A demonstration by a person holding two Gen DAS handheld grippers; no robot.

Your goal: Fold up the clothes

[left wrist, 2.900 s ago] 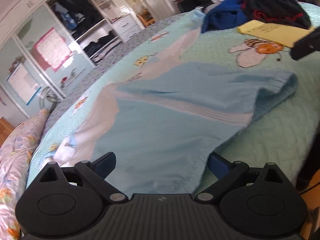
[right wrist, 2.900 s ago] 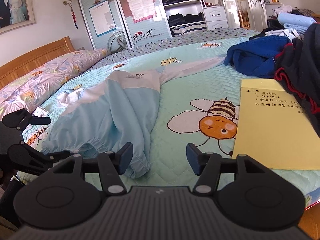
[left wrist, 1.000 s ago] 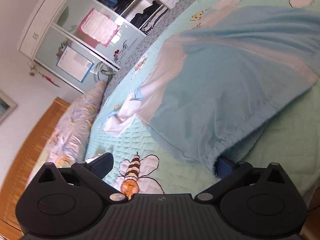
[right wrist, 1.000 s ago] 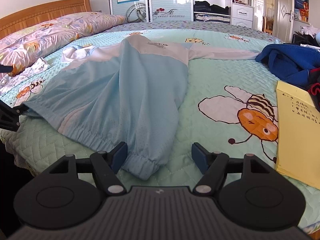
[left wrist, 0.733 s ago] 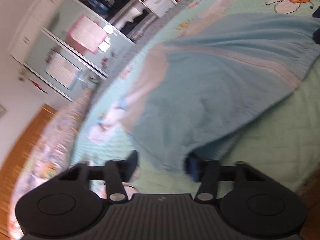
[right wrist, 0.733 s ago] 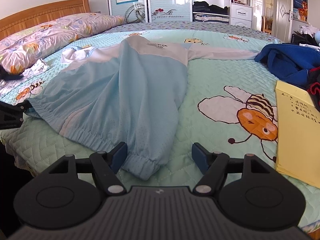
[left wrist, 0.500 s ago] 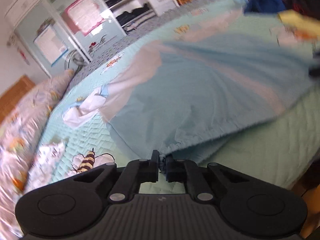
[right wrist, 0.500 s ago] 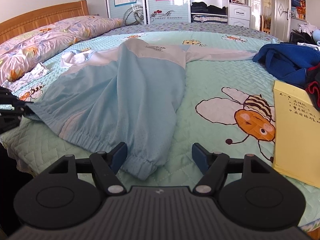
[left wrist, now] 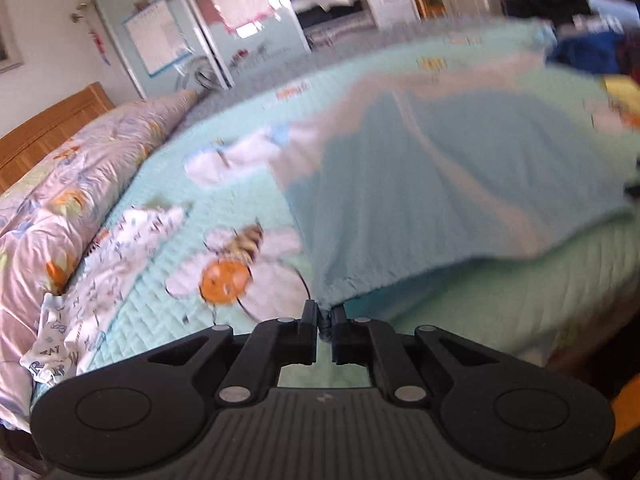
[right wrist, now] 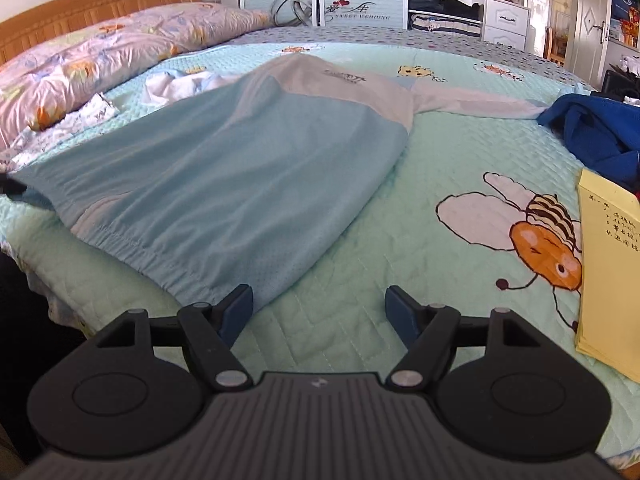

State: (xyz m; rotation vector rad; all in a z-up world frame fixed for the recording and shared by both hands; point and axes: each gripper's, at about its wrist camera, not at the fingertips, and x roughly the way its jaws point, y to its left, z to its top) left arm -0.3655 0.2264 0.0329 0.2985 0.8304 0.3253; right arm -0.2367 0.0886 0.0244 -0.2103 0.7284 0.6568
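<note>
A light blue and white jacket (left wrist: pixel 440 184) lies spread on the bee-print bedspread (left wrist: pixel 520 280). My left gripper (left wrist: pixel 325 320) pinches the jacket's left hem corner, which is bunched in the narrow gap between its jaws. The jaws are opening slightly, with the fabric still between them. The corner is lifted a little off the bed. In the right wrist view the jacket (right wrist: pixel 240 176) stretches away towards the wardrobe. My right gripper (right wrist: pixel 318 300) stands open at the right hem corner. Its left finger (right wrist: pixel 236 308) is at the hem's edge, and only bedspread lies between the fingers.
A yellow handwritten sheet (right wrist: pixel 608 264) lies at the right, with a dark blue garment (right wrist: pixel 600 132) behind it. Floral pillows (right wrist: pixel 100 52) and a small patterned cloth (left wrist: pixel 120 248) sit at the left. The bed's near edge (right wrist: pixel 80 280) drops off below the hem.
My left gripper went from wide open to shut on the hem corner, then rolled and swung so more of the pillows show. The right gripper has stayed open and nearly still.
</note>
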